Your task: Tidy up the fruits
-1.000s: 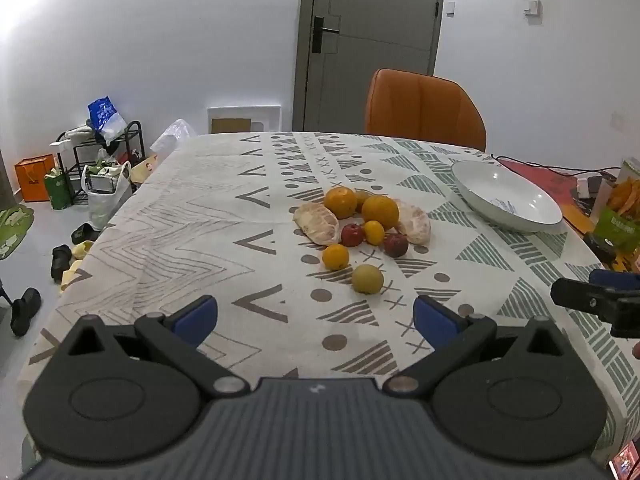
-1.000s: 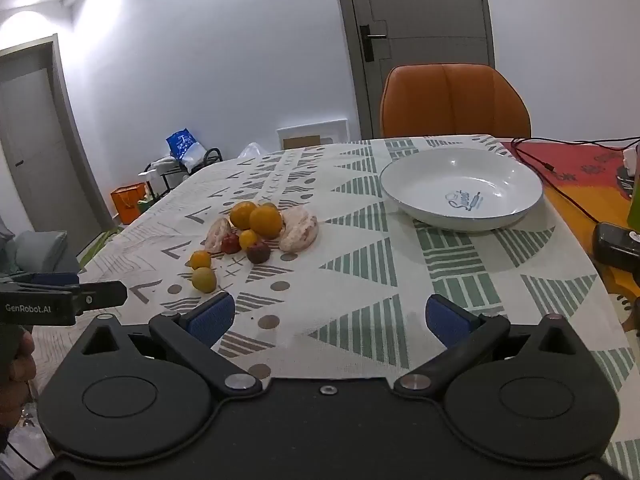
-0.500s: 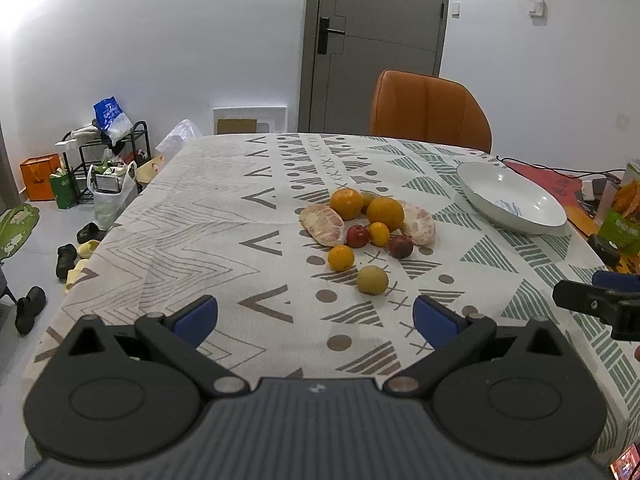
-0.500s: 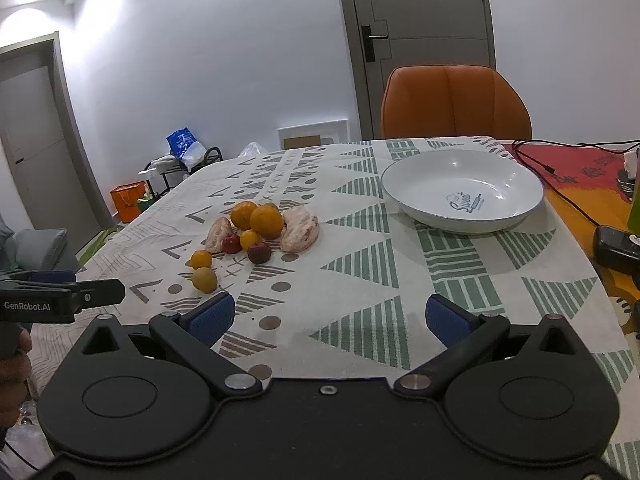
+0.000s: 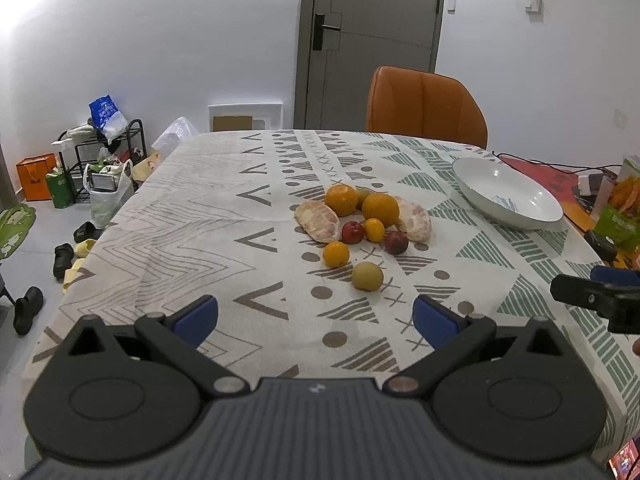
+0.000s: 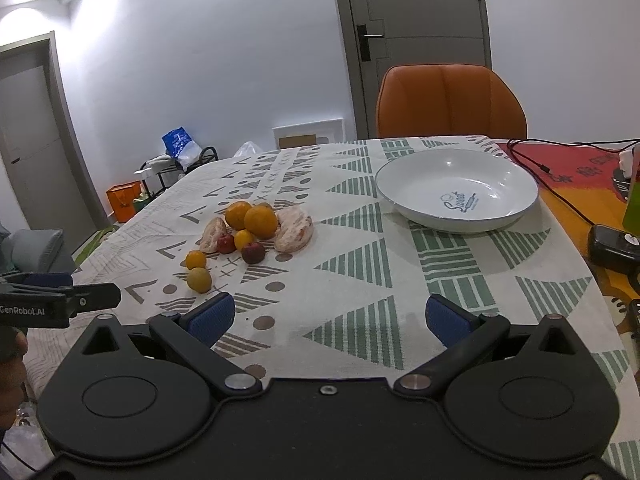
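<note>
Fruits (image 5: 362,224) clustered on tablecloth (image 5: 224,216); white bowl (image 6: 456,194) holds none

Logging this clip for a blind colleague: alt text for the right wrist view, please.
An open right gripper hovers over a patterned tablecloth; a fruit pile lies ahead on the left, an empty white plate ahead on the right, and an orange chair beyond.
</note>
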Demonstrator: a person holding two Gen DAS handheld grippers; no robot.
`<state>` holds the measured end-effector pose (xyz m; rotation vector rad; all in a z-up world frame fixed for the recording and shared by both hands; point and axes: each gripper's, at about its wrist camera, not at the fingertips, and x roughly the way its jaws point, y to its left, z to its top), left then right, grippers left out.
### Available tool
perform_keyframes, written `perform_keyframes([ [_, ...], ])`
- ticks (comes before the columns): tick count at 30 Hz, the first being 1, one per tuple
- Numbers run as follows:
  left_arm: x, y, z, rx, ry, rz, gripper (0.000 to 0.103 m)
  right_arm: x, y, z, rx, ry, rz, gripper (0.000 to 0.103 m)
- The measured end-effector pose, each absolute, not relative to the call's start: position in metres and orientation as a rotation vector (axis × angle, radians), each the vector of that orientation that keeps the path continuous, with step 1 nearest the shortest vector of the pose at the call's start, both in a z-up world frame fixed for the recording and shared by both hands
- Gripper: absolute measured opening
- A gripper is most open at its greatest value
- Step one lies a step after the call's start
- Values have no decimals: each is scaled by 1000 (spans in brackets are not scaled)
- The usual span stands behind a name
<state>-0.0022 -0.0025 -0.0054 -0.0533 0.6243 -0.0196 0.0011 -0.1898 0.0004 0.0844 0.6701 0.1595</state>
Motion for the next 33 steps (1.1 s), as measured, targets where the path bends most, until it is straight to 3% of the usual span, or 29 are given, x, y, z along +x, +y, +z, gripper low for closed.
perform_keyframes([
  [33, -3, -2, -5, -55, 623, -28, 103, 3, -188, 0, 80, 670, 164, 103],
])
